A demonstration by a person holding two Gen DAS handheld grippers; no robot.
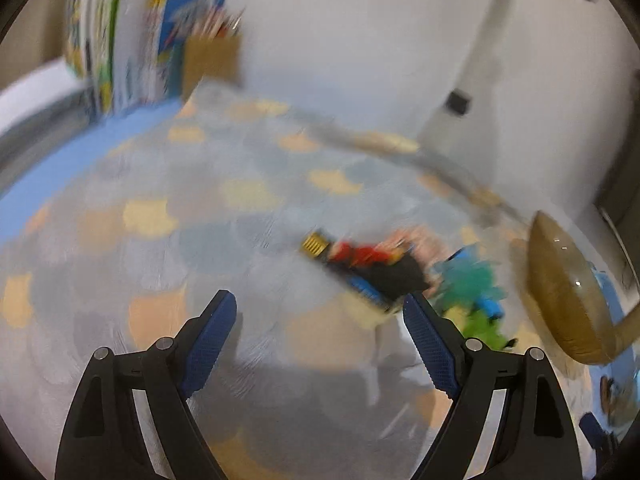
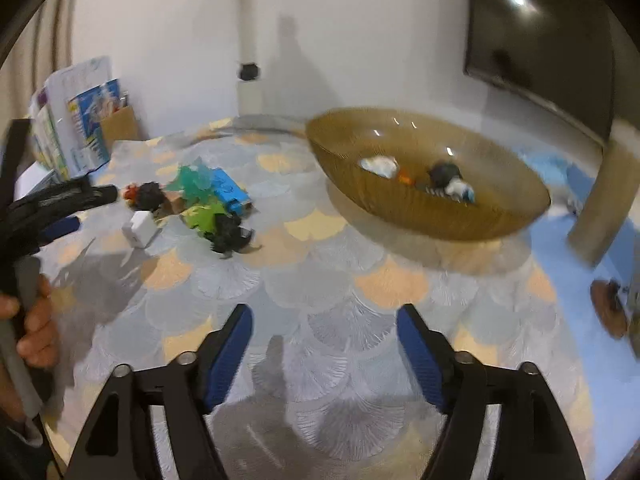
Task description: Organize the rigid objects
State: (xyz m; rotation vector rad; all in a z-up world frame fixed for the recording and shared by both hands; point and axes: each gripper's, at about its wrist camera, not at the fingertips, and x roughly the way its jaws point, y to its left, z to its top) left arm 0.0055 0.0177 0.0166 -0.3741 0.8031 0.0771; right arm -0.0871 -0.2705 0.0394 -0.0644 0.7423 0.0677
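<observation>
Toys [image 2: 200, 204] are lying in a small heap on the table [image 2: 320, 288], whose cloth is showing a grey and peach scallop pattern: a teal spiky piece, a lime-green one, a blue block, black figures, and a white cube [image 2: 140, 229] just beside them. No writing on them is coming through the blur. An amber ribbed bowl [image 2: 424, 216] is sitting near the heap, holding a few small things. Both the left gripper [image 1: 320, 312] and right gripper [image 2: 324, 326] are hovering with fingers wide and nothing between them.
</observation>
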